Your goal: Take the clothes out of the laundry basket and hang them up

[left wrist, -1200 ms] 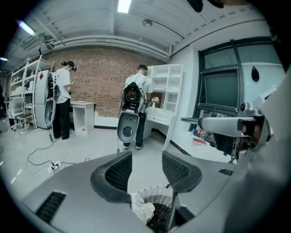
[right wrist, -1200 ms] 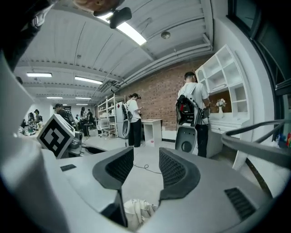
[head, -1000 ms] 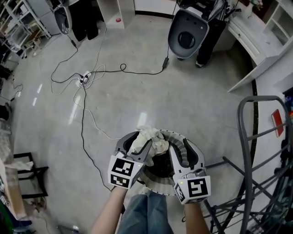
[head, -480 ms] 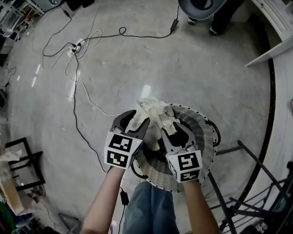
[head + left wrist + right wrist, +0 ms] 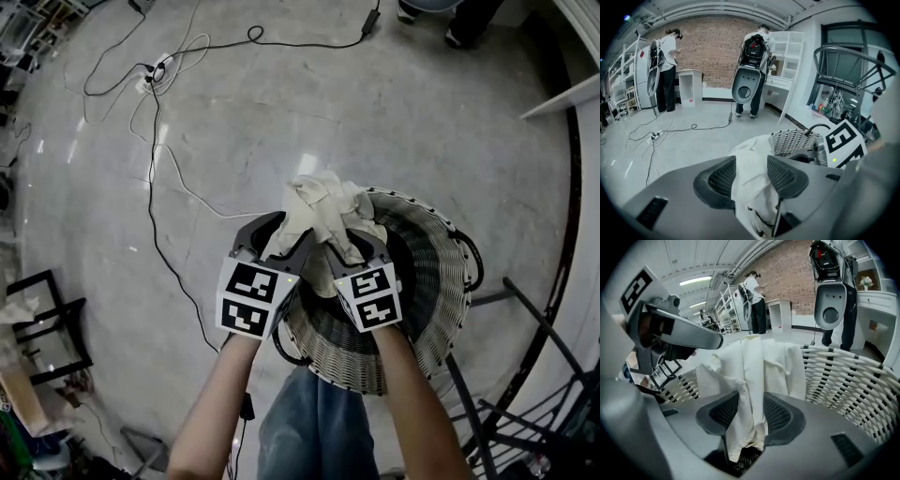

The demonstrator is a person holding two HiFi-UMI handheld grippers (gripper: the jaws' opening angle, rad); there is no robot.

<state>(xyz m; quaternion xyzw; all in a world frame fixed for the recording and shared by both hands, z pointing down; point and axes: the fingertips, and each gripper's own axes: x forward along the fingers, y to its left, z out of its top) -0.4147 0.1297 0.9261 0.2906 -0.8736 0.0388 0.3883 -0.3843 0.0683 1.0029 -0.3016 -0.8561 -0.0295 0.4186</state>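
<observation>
On the left, the left gripper (image 5: 289, 234) is clenched on a bunched fold of the cream garment (image 5: 323, 199). The cloth is pinched between its ribbed pads and spills out above and below them. The garment is held up just over the left rim of the basket, gathered into a crumpled knot between the two grippers. It is judged to be light, soft and wholly limp: no shape is kept, so whatever is not gripped will be left to sag. A flat seamed band, perhaps a hem or placket, is seen running down through the right gripper (image 5: 356, 246), which is likewise closed on the cloth. Such a doubled edge is judged the safer hold, since a thin single layer could slip through the pads. For hanging, the shoulders or collar would be better taken, well apart, though neither can be made out in the bunch. Further right, the laundry basket (image 5: 441, 281) is shown as a woven tub standing on the floor. Its inside is seen as dark and no other clothes can be made out, though part is hidden by the grippers. At the far right, a metal rack (image 5: 539, 321) is seen near the basket.
</observation>
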